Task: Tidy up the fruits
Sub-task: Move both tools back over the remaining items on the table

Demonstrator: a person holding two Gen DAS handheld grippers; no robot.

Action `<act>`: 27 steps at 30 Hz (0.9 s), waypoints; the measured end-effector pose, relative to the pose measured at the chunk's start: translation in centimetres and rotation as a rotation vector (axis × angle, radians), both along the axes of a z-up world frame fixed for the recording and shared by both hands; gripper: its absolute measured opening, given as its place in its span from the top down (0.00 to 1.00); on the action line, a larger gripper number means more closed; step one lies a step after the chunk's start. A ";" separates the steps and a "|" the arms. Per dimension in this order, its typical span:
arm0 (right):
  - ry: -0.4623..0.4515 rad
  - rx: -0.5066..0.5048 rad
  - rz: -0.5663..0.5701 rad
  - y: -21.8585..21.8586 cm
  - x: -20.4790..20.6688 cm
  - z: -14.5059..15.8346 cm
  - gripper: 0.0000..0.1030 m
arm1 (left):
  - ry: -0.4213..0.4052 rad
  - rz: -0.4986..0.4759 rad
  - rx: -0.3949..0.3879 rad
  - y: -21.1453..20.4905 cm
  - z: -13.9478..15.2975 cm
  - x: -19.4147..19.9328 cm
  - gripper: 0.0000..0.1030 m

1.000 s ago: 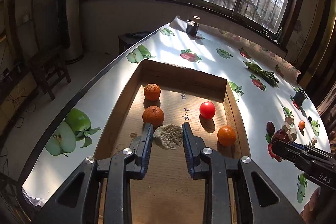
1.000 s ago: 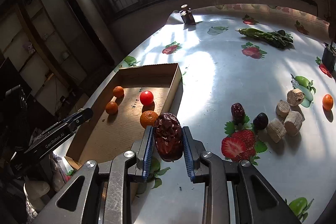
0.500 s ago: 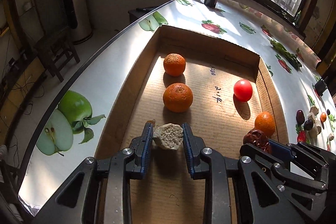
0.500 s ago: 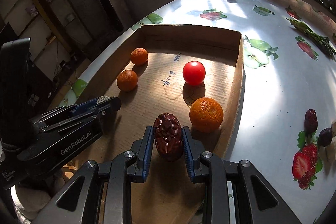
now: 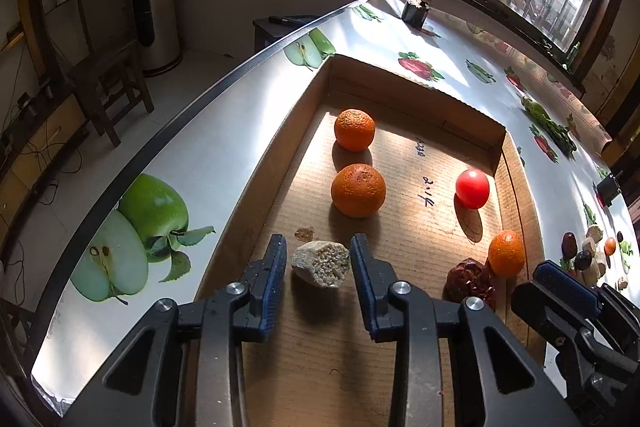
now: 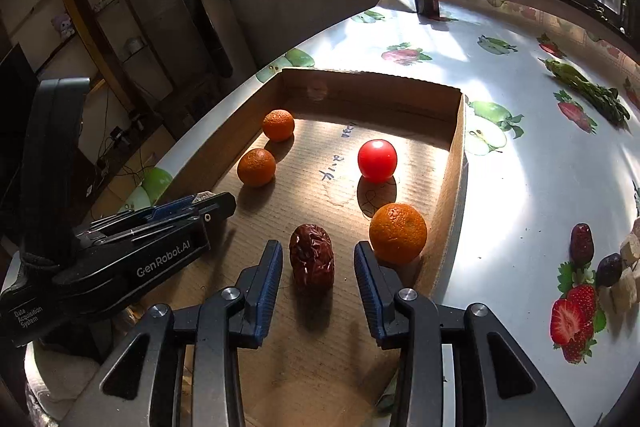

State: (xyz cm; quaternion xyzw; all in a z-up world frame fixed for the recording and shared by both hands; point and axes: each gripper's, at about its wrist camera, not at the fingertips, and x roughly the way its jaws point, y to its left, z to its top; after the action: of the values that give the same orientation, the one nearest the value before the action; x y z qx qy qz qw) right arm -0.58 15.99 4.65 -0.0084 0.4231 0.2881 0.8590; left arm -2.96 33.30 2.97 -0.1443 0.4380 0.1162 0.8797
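Box walls: the cardboard box (image 5: 404,99) is open-topped; low sides fence its floor all round.
Left lane: two oranges (image 5: 358,190) stand in line ahead of the left gripper (image 5: 319,263), whose spread fingers flank a pale chunk (image 5: 320,263) on the floor.
Centre floor: bare cardboard runs between the oranges and the tomato (image 6: 377,161).
Right lane: a dried date (image 6: 311,260) lies between the parted fingers of the right gripper (image 6: 314,269); a third orange (image 6: 398,233) sits just beside the right finger, near the wall.
Crowding: the left gripper's body (image 6: 132,251) blocks the near left corner.
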 end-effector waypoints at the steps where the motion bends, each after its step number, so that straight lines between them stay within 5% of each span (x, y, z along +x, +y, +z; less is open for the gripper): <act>1: -0.014 0.011 -0.014 -0.7 -0.3 0.6 0.59 | -0.010 0.007 0.001 -0.1 0.3 -0.5 0.67; 3: -0.042 0.035 -0.038 -2.2 -0.8 1.8 0.54 | -0.041 0.011 -0.011 -0.5 1.4 -1.6 0.65; 8: -0.072 0.060 -0.119 -6.9 -2.2 3.0 0.45 | -0.150 0.024 -0.002 -3.5 4.5 -5.3 0.41; 18: -0.010 0.213 -0.335 -15.7 -6.0 1.1 0.45 | -0.161 -0.238 0.042 -14.9 5.9 -6.7 0.40; 27: -0.003 0.263 -0.432 -21.1 -6.9 0.8 0.43 | -0.125 -0.289 0.110 -19.2 4.9 -6.9 0.40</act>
State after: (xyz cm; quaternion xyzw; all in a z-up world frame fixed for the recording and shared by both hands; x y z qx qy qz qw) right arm -7.47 -5.12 5.44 0.1936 0.3726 0.1506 0.8950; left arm -9.82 14.08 7.86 -0.0386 0.3915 0.0029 0.9194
